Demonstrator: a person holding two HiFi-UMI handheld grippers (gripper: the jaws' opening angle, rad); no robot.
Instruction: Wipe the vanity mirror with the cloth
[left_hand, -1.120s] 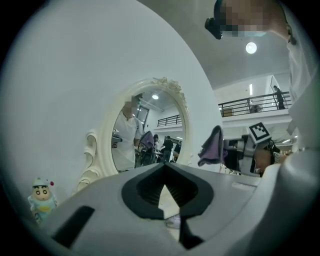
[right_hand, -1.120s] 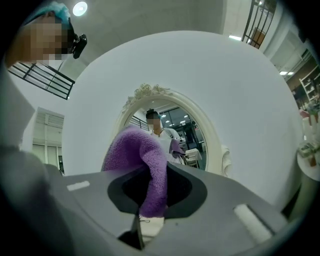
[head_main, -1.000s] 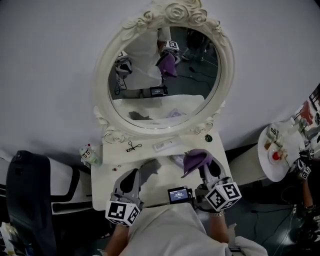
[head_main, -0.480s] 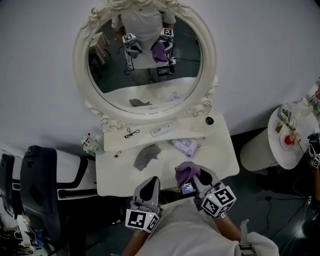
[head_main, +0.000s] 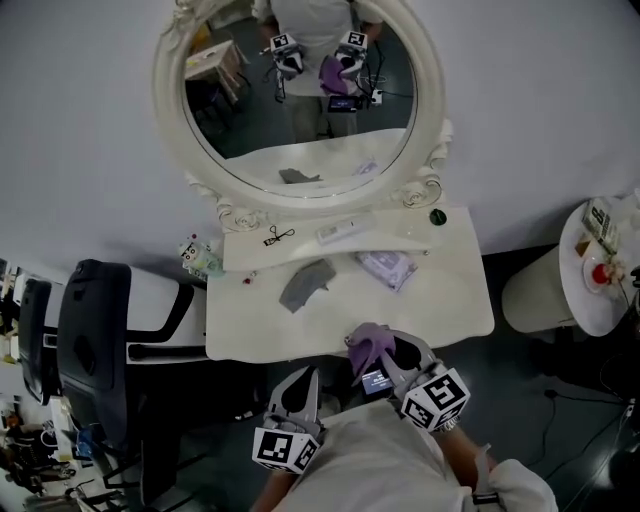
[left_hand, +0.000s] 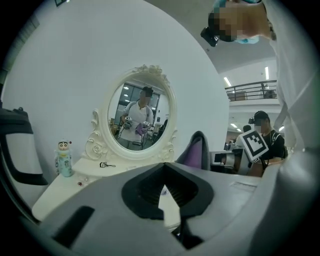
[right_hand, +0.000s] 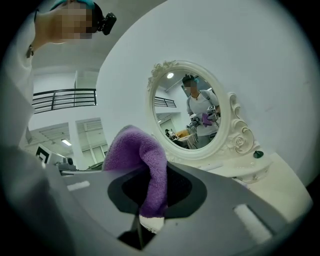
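While both tools hang at the near edge of the white tabletop (head_main: 450, 300), wiping has not begun: the left tool (head_main: 303, 378) has its jaws drawn together on nothing, and the oval vanity mirror in its carved white frame (head_main: 300, 95) stands upright at the tabletop's far side. Further right, the fluffy purple cloth (head_main: 368, 340) is pinched in the right tool (head_main: 385, 352). Next, I judge, comes a long reach forward to press the cloth against the glass.
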